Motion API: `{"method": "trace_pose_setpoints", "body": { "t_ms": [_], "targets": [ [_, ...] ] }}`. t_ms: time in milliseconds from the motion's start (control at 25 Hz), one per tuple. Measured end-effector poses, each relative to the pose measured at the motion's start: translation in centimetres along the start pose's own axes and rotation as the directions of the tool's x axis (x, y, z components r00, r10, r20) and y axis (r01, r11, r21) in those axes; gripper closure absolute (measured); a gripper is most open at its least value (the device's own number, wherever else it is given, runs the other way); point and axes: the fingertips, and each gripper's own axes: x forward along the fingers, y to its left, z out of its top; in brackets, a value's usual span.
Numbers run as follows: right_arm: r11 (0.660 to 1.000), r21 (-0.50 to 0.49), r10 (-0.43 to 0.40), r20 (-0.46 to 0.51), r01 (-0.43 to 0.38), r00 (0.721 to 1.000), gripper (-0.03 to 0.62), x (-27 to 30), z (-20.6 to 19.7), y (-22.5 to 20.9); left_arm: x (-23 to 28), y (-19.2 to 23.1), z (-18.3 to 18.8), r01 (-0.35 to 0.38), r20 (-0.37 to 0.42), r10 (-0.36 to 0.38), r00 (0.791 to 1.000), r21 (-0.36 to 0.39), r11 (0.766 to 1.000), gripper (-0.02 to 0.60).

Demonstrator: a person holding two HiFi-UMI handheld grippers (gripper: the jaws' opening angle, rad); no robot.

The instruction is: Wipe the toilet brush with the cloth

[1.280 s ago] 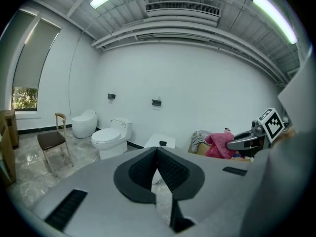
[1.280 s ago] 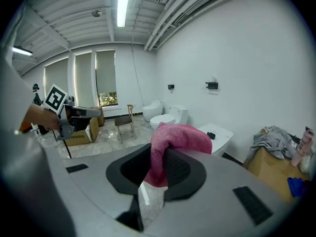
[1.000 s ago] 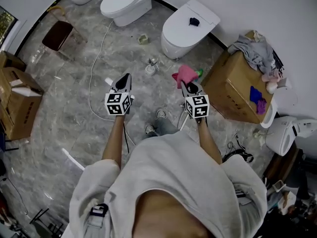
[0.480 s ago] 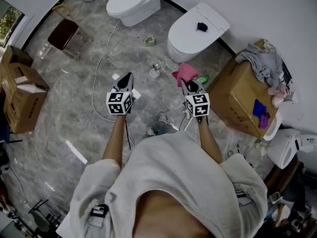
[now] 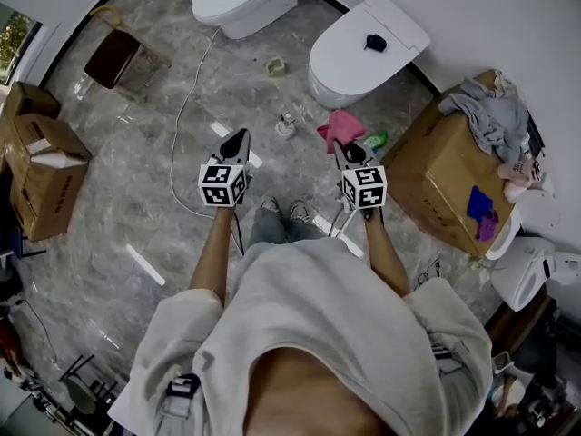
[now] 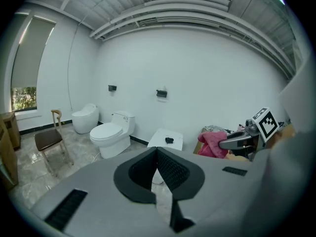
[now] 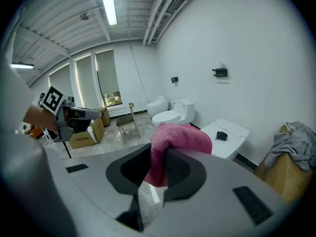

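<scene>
Right gripper view: right gripper fingers grasp pink cloth, bunched upward; left gripper clenched empty.

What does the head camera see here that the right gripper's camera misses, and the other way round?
Only the head view shows the person's shoes and the white cable trailing over the floor. Only the right gripper view shows the ceiling light, the windows, and the right gripper with its jaws pinched on the pink cloth. Both views show that cloth, the square white toilet, the cardboard box heaped with grey clothes, and the left gripper.
</scene>
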Motion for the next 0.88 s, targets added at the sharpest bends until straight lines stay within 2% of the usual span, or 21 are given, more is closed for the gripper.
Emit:
{"method": "trace_pose_setpoints", "body": {
  "t_ms": [560,880],
  "targets": [
    [0.997,0.040,-0.052,-0.150,0.059,0.987,0.510,8.8,-1.2,0.2,8.8,6.3,-2.3,0.127,-0.092,-0.128,0.988,-0.013,0.992,0.563],
    [0.995,0.080,-0.036,-0.221,0.054,0.975,0.510,14.2,-4.4,0.3,11.5,8.8,-6.2,0.138,-0.138,-0.143,0.980,-0.046,0.989,0.563]
  ]
}}
